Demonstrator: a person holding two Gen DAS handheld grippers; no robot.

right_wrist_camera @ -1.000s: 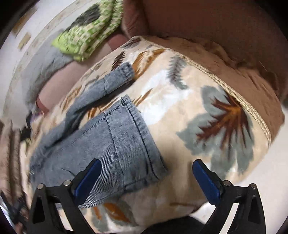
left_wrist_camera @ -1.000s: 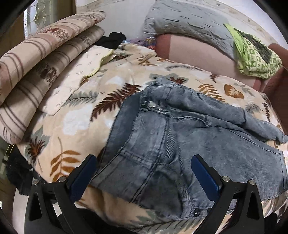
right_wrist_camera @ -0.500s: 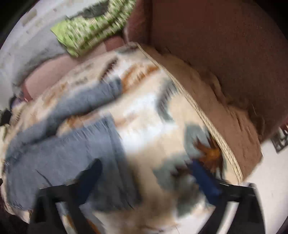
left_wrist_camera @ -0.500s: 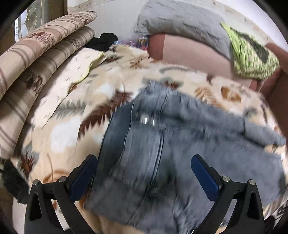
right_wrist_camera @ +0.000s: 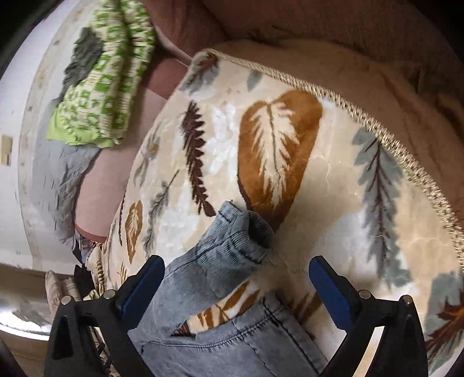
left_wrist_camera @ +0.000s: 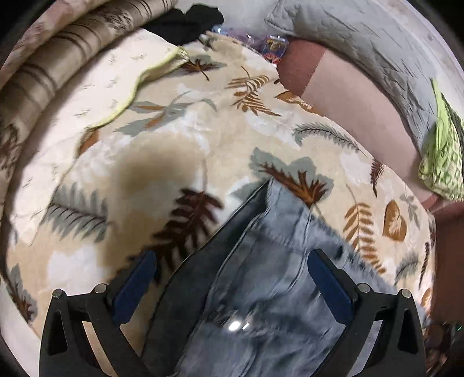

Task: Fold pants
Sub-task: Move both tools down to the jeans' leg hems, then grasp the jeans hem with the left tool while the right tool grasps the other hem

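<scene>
Blue-grey denim pants (left_wrist_camera: 261, 290) lie spread on a cream leaf-print blanket (left_wrist_camera: 145, 174). In the left wrist view my left gripper (left_wrist_camera: 232, 278) is open, its jaws wide apart on either side of the waistband end, low over it. In the right wrist view my right gripper (right_wrist_camera: 236, 278) is open and low over the pants (right_wrist_camera: 214, 272), with the crumpled cuff (right_wrist_camera: 246, 226) of the upper leg just ahead of the fingers. The lower leg's hem (right_wrist_camera: 255, 333) lies between the jaws. Neither gripper holds any cloth.
A grey quilt (left_wrist_camera: 362, 37), pink-brown pillow (left_wrist_camera: 348, 95) and green patterned cloth (left_wrist_camera: 440, 162) lie at the bed's far side. Striped folded blankets (left_wrist_camera: 58, 58) and a black garment (left_wrist_camera: 185, 23) are at the left. The blanket's braided edge (right_wrist_camera: 391, 136) borders brown bedding (right_wrist_camera: 348, 37).
Both grippers have moved forward and down towards the pants. The left one now stands over the waistband, the right one over the leg ends. Both stayed open.
</scene>
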